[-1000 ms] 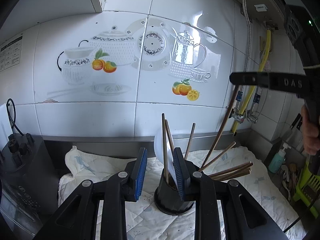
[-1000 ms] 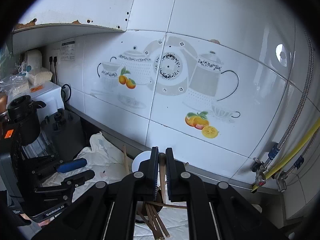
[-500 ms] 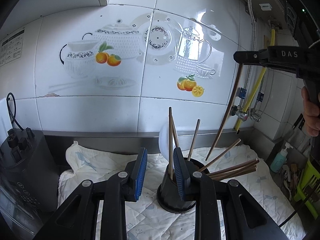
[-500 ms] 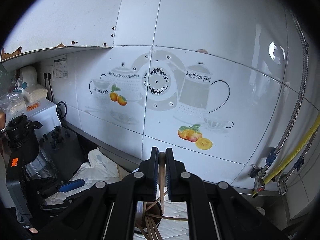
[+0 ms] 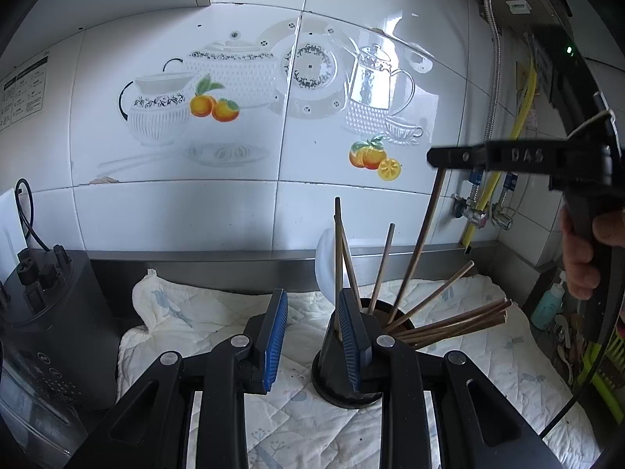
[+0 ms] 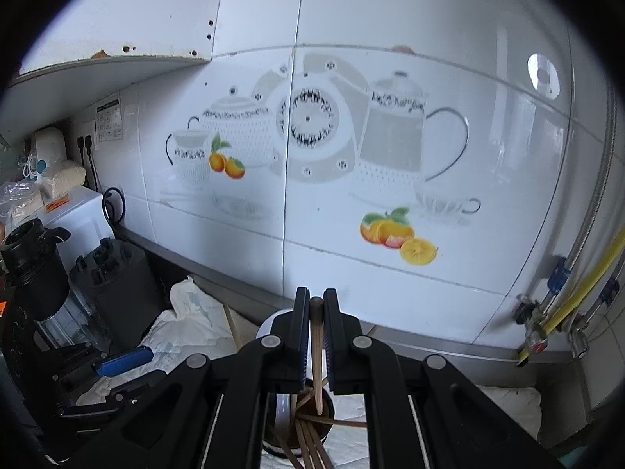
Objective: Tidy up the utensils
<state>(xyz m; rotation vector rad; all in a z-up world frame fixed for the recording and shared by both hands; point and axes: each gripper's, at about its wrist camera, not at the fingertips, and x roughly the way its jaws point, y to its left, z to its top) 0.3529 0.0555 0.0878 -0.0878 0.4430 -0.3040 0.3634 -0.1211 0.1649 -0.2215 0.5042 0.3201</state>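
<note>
- Left wrist view: the left tongs are standing wide apart, gripping nothing, their blue pads hovering low over a white quilted cloth that is covering the bench.
- Just behind the right-hand pad, a black utensil holder is sitting upright on the cloth, partly hidden by that pad.
- Several wooden chopsticks are leaning out of the holder, some nearly upright and a bundle fanning low toward the right. A white spoon-like piece is also rising from the holder.
- Higher on the right, the right tongs are reaching in from the side, with the person's hand wrapping the handle. They are pinching the top of one long chopstick, whose lower end is dipping into the holder.
- A dark appliance is sitting at the left edge, and a tiled wall printed with teapots and oranges is filling the background.
- Right wrist view: the right tongs are nearly closed, clamping the rounded top of the long chopstick, which is hanging straight down between them.
- Directly below, the holder is showing its rim, with the other chopsticks crossing inside it.
- The left tongs are showing at the lower left, above the cloth.
- A yellow hose is running along the wall at the right.
</note>
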